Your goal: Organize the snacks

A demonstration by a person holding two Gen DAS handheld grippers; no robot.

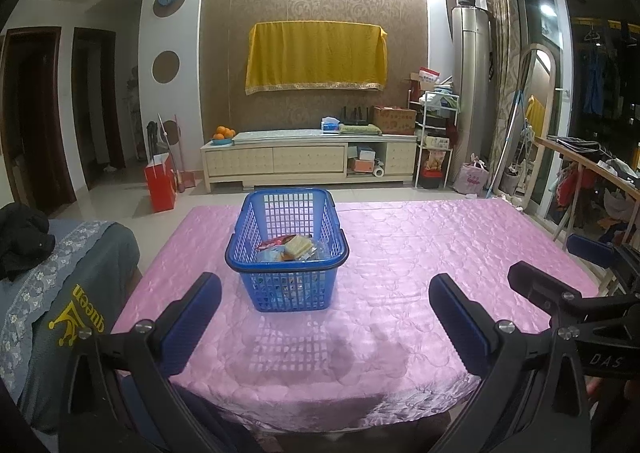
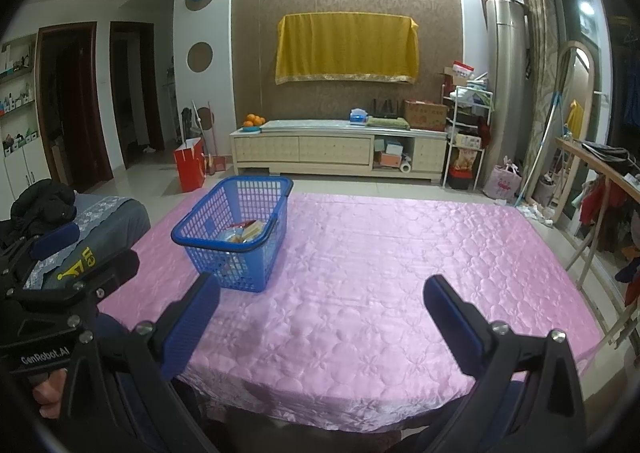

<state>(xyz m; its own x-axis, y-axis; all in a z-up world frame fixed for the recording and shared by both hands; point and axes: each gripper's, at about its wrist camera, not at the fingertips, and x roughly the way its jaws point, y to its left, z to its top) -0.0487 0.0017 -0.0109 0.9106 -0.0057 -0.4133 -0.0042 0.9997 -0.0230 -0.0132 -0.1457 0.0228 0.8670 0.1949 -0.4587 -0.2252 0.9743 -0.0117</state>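
While both handheld units hover above the near edge of the pink quilted tablecloth (image 2: 380, 253), the left gripper (image 1: 324, 317) and right gripper (image 2: 320, 317) are spread wide, empty. Wrapped snack packets (image 1: 290, 247) lie inside the blue plastic lattice basket (image 1: 256, 253), mid-table.

A table (image 1: 440, 253) covered by a shiny pink quilted cloth (image 2: 380, 273) carries one thing only: a blue plastic basket (image 1: 286, 249) standing upright toward eleven o'clock of the tabletop's middle (seen from the near edge). Snack packets (image 1: 292, 247) lie in its bottom. The cloth hangs over the near edge.
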